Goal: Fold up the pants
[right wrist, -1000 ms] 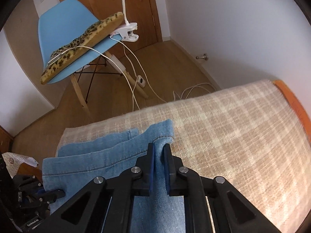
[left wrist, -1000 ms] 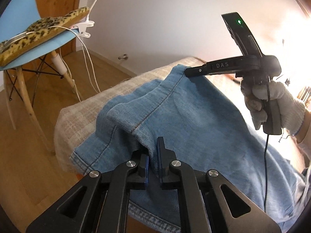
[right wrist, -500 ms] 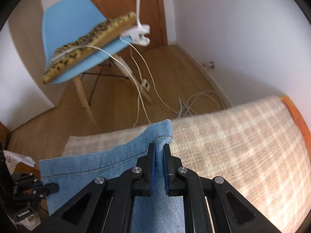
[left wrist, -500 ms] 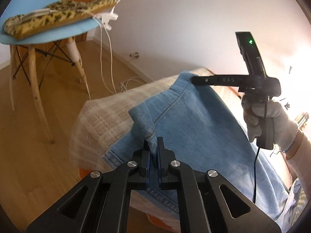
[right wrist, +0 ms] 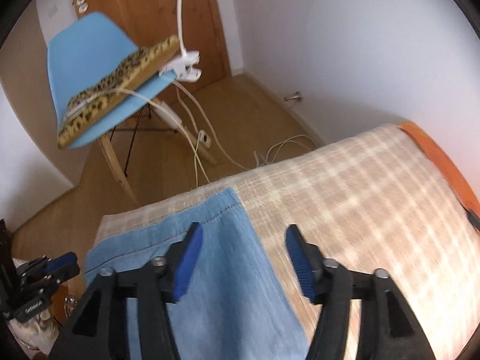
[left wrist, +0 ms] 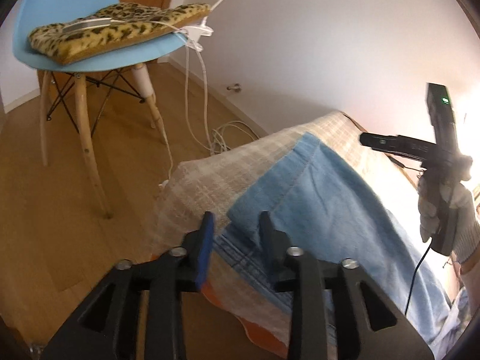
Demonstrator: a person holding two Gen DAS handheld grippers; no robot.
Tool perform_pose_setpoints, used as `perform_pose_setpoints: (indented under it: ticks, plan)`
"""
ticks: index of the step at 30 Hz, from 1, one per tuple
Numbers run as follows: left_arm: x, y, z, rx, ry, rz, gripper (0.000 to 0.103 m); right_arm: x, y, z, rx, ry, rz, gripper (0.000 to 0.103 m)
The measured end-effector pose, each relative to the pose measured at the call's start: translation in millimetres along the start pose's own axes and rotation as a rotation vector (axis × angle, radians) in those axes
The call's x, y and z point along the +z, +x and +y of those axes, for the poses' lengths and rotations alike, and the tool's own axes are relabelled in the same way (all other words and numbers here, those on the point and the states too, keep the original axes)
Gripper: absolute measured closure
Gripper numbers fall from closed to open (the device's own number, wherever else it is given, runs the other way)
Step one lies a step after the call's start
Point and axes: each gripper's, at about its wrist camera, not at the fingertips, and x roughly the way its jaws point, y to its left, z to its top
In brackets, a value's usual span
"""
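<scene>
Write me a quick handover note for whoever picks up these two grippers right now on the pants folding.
Left gripper: jaws have just been opening; no longer clamped, the near corner of the jeans lies loose between them.
Right gripper: jaws have just been opening too; the far corner lies flat between them, unpinched.
Jeans: spread on the checked cover, folded edge lined up near its end, facing the blue chair.
Done: this fold is laid down and released.
Left: the rest of the pants runs out of view toward the person, so check it, then probably smooth and make the next fold.
</scene>
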Motion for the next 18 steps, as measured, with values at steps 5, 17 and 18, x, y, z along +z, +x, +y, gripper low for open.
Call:
perform_pose_setpoints:
  ticks: [5, 17, 18]
  plan:
    - [5, -22, -29, -0.067, 0.087, -0.004, 0.057, -25, -67, -7, -0.044, 0.058, -0.067, 0.019]
    - [3, -70, -148, -0.350, 0.275, 0.046, 0.040, -133, -264, -41, -0.215, 0.235, -0.192, 0.014]
    - [0, -72, -161, -0.377, 0.297, 0.056, 0.039, -141, -278, -44, -0.236, 0.248, -0.199, 0.014]
